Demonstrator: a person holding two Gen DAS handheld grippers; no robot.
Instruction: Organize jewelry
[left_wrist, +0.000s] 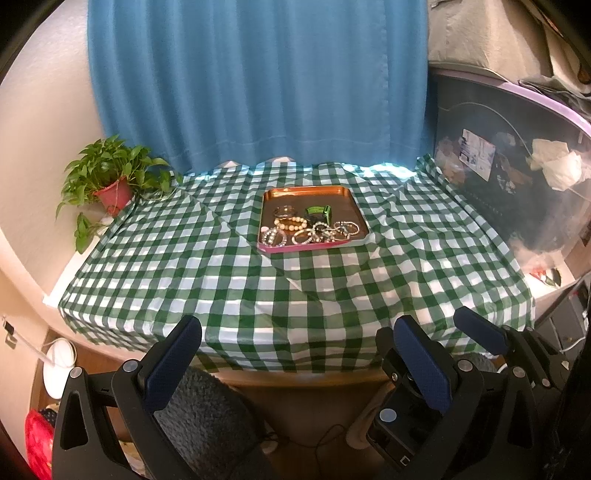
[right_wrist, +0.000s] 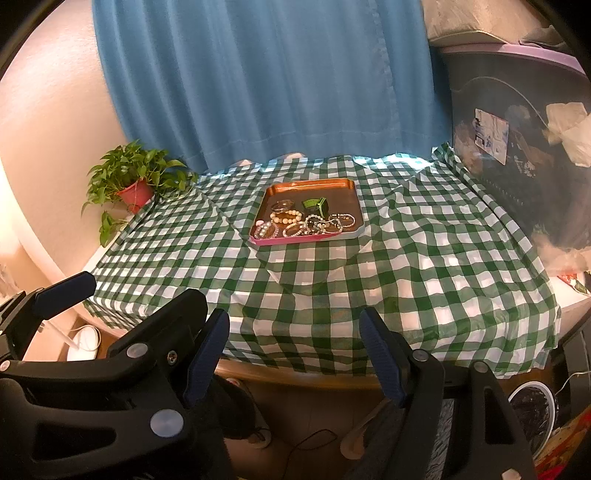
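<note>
Both tools hang released and empty off the tabletop's near edge — left tool (left_wrist: 295, 354), right tool (right_wrist: 295, 347). The jewelry (left_wrist: 312, 229) lies heaped in the near half of the copper tray (left_wrist: 314, 190), well away at twelve o'clock from each; neither hand looks clearly nearer. The bracelets overlap, so single pieces are hard to separate — the green clip (right_wrist: 316, 205) alone stands apart.

wall: cream | curtain (left_wrist: 258, 81): blue | tablecloth (left_wrist: 229, 280): green-white check | potted plant (left_wrist: 110, 177): left | floor: apparently wood
</note>
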